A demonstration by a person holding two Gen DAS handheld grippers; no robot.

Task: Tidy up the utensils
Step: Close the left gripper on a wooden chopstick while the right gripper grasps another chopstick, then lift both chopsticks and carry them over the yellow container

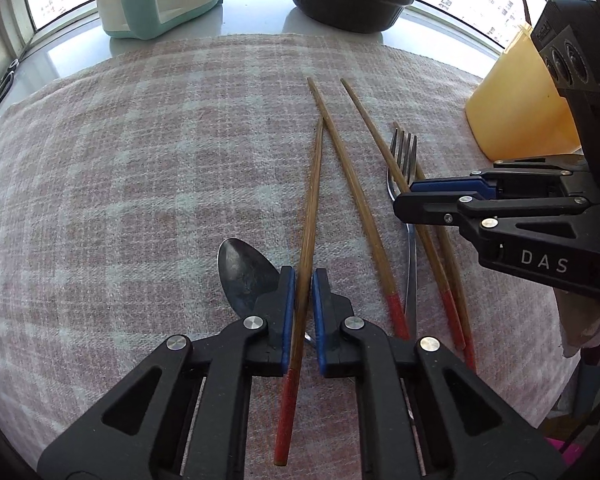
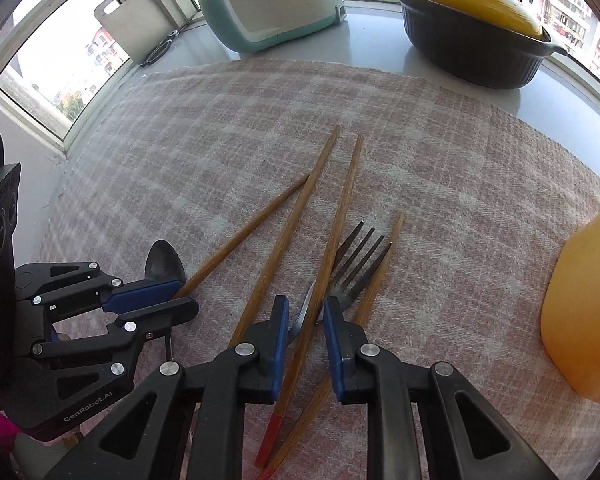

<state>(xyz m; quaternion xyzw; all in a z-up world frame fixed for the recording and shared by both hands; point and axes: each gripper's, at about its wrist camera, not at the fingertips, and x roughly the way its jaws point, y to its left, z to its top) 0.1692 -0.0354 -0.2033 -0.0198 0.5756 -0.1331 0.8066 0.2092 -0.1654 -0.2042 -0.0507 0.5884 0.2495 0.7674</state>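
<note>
The left gripper (image 1: 304, 280) straddles one chopstick (image 1: 310, 208) beside the spoon (image 1: 244, 272), not yet clenched. The right gripper (image 2: 306, 312) is parted around another chopstick (image 2: 332, 240) crossing the fork (image 2: 356, 264). Squeeze squarely, lifting clear.

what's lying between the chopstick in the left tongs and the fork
One loose chopstick lies on the checked cloth between the chopstick at the left tongs and the fork; its tip touches the held one. Left wrist view shows it best.
</note>
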